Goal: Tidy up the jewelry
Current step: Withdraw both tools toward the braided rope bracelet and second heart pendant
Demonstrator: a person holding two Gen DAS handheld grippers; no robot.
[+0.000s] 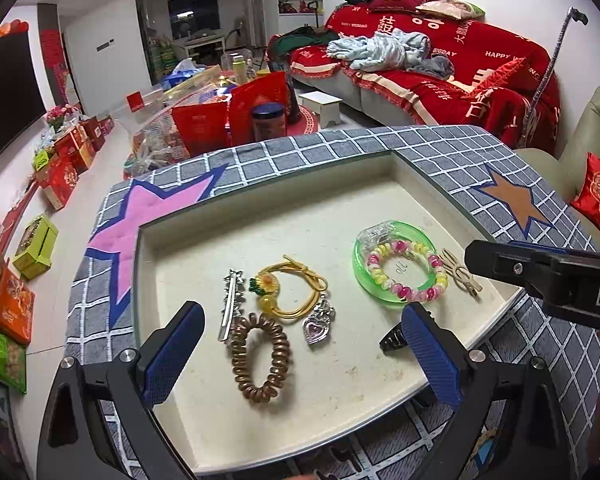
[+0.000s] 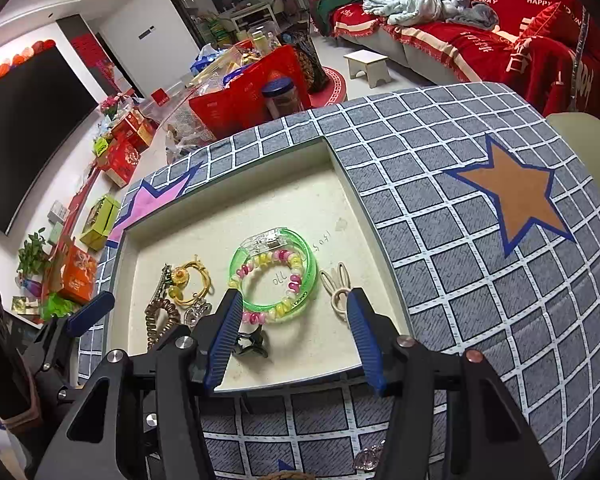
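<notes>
A cream recessed tray [image 1: 300, 208] holds the jewelry. My left gripper [image 1: 304, 316] stands wide open above a brown spiral hair tie [image 1: 260, 360], a silver hair clip [image 1: 232, 304], a yellow flower hair tie [image 1: 288, 292] and a heart pendant [image 1: 320, 320], touching none of them. My right gripper [image 2: 294, 300] is open over the green bangle [image 2: 310, 272] and the pink-yellow beaded bracelet [image 2: 260, 316] lying in it, with its pads off both. A beige bunny hair tie [image 2: 336, 284] lies to the right. A black claw clip [image 2: 252, 344] sits by the left finger.
A grey grid cloth [image 2: 440, 240] with a brown star [image 2: 516, 196] and a pink star [image 1: 148, 216] surrounds the tray. Red bags and a jar [image 1: 268, 120] stand behind it. A red-covered sofa [image 1: 440, 64] is at the back right, and boxes [image 1: 36, 248] line the floor on the left.
</notes>
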